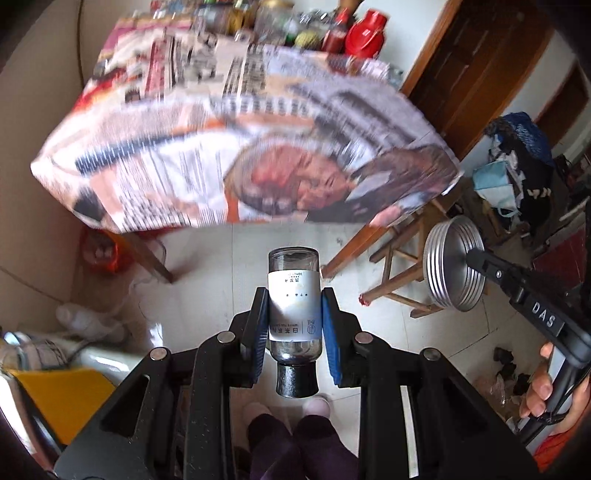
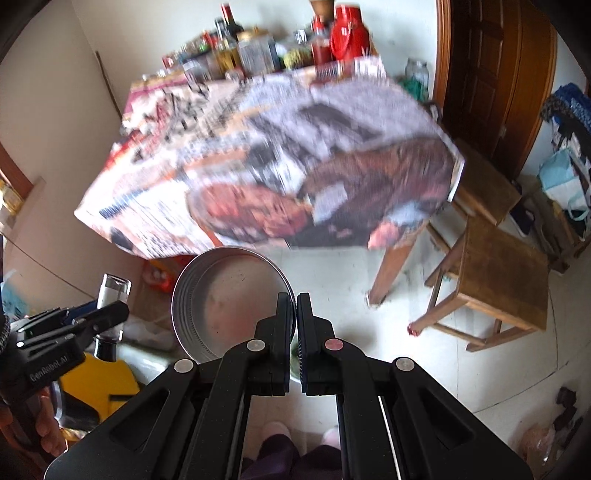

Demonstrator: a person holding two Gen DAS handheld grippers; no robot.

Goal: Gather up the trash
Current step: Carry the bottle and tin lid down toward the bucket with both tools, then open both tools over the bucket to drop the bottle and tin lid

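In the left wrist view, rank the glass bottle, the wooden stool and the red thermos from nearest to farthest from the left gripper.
1. Glass bottle: clamped between the left gripper fingers, cap toward the camera.
2. Wooden stool: on the floor to the right, beside the table leg.
3. Red thermos: at the table's far edge, top of view.

A newspaper-covered table (image 1: 236,147) fills the upper frame, jars and a red thermos (image 1: 365,33) at its back; wooden stools (image 2: 498,273) stand right.
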